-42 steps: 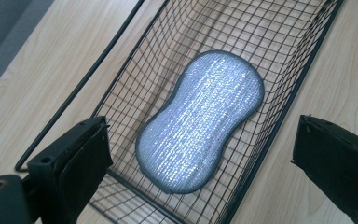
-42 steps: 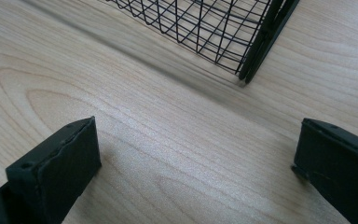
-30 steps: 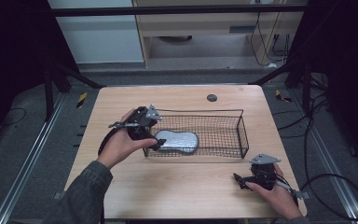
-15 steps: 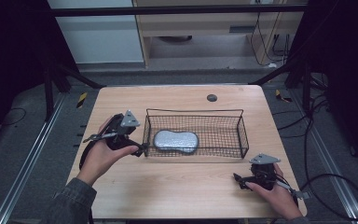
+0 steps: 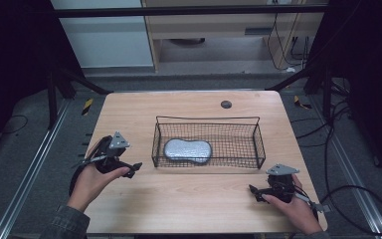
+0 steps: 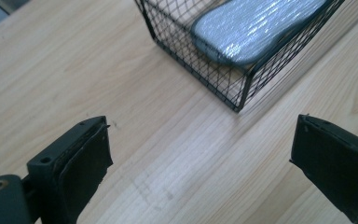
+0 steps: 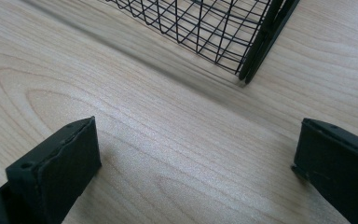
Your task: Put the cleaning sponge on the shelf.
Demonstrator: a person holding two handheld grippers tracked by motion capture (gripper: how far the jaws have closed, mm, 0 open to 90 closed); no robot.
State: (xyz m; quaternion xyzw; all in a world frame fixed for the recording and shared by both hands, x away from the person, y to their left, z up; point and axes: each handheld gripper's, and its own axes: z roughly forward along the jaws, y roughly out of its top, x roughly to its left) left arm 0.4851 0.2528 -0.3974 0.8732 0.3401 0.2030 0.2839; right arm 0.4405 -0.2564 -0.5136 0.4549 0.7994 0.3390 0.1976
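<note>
Your main work looks finished: the grey pad (image 5: 188, 150) already lies flat inside the basket (image 5: 206, 120), in its left half, and nothing holds it. On the high view the basket sits near the middle of the table (image 5: 179, 204), and the pad is at about 9 o'clock from the basket's centre. Its long axis runs from 9 o'clock to 3 o'clock, parallel to the long walls of the basket, with both rounded ends alike, so I cannot say that it points one way more than the other. Your left gripper (image 5: 135, 168) is at about 9 o'clock from the basket, outside the wire and apart from it, and its jaws stand wide with nothing between them; in the left gripper view you see only bare wood between the pads (image 6: 86, 163), with the basket corner ahead. Your right gripper (image 5: 252, 189) rests at about 5 o'clock from the basket, near the front edge, jaws also wide and empty. I judge that little is left, perhaps only to bring the left hand to rest.
</note>
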